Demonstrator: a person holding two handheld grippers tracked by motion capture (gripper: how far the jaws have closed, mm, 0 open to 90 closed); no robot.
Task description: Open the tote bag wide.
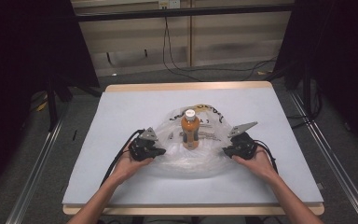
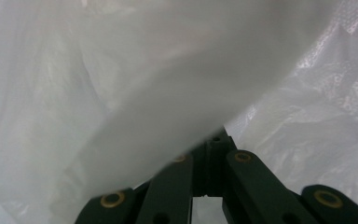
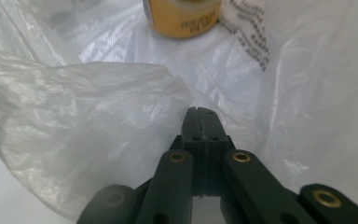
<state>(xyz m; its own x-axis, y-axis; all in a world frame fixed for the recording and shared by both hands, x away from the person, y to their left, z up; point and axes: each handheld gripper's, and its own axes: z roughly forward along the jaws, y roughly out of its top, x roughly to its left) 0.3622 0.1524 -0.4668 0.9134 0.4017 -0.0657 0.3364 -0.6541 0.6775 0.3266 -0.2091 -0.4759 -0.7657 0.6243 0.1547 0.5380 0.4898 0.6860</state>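
An orange bottle (image 1: 189,130) with a white cap stands upright on a clear plastic bag (image 1: 186,161) spread over the middle of the table. My left gripper (image 1: 161,150) is at the bag's left edge and my right gripper (image 1: 226,150) at its right edge, both low over the table. In the left gripper view the bag's film (image 2: 121,70) drapes over the closed left gripper (image 2: 216,137) and hides its tips. In the right gripper view the right gripper (image 3: 200,109) has its jaws pressed together on a fold of the film (image 3: 74,116), with the bottle's base (image 3: 182,18) just beyond.
The table carries a pale blue mat (image 1: 121,116) with a wooden rim. Black cables (image 1: 177,65) trail across the floor behind it. Dark curtains and metal rails flank both sides.
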